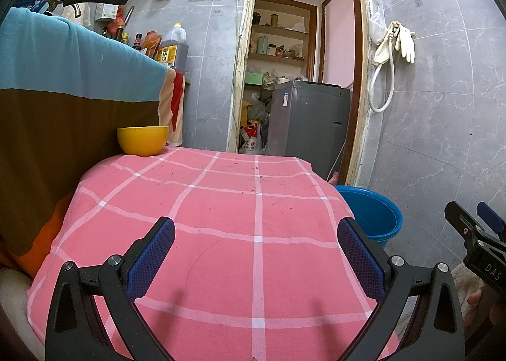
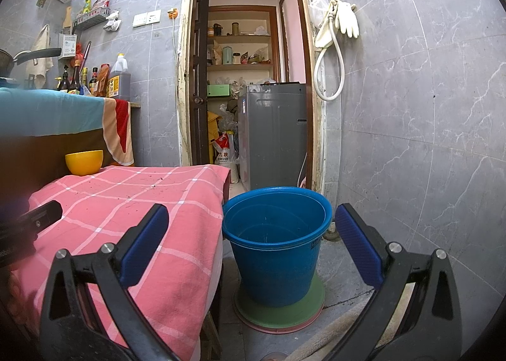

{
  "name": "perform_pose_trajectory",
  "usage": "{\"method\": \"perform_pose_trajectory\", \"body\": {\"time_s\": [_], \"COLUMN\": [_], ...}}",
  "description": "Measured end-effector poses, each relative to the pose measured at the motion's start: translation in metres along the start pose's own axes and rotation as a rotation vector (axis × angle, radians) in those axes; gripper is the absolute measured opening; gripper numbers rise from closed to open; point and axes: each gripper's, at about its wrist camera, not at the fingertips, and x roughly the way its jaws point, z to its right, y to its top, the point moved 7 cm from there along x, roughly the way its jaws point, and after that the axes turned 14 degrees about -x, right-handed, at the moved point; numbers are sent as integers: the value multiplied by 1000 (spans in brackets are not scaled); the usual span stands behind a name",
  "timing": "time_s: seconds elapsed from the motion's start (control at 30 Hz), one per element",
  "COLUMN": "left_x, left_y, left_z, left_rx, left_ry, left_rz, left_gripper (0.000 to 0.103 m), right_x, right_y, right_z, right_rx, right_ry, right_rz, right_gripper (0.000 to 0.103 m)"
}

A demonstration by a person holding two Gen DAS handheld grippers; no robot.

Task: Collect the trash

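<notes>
Over the bench (image 1: 221,234), which is draped in a pink checked cloth (image 1: 240,266), the left hand-held gripper (image 1: 256,253) hangs with its blue-padded fingers spread wide and nothing between them. Small dark crumbs and specks of trash (image 1: 257,176) lie scattered across the far half of the cloth. A yellow bowl (image 1: 143,139) stands at the far left corner of the bench, against a brown and teal hanging cloth (image 1: 63,76). Off the right edge of the bench, the right hand-held gripper (image 2: 251,253) is also spread and holds nothing, its fingers framing a blue bucket (image 2: 276,244) on the floor. The bucket stands on a green round mat (image 2: 278,313) just beside the bench, and looks empty inside.
</notes>
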Motion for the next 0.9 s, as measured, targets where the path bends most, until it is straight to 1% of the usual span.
{"method": "perform_pose_trajectory", "body": {"time_s": [0.9], "left_x": [0], "left_y": [-2], "left_z": [3], "left_rx": [-4], "left_ry": [4], "left_rz": [0], "left_gripper": [101], "right_x": [0], "right_y": [0], "right_z": [0], "right_rx": [3], "right_ry": [0], "right_rz": [-1], "right_gripper": [102]}}
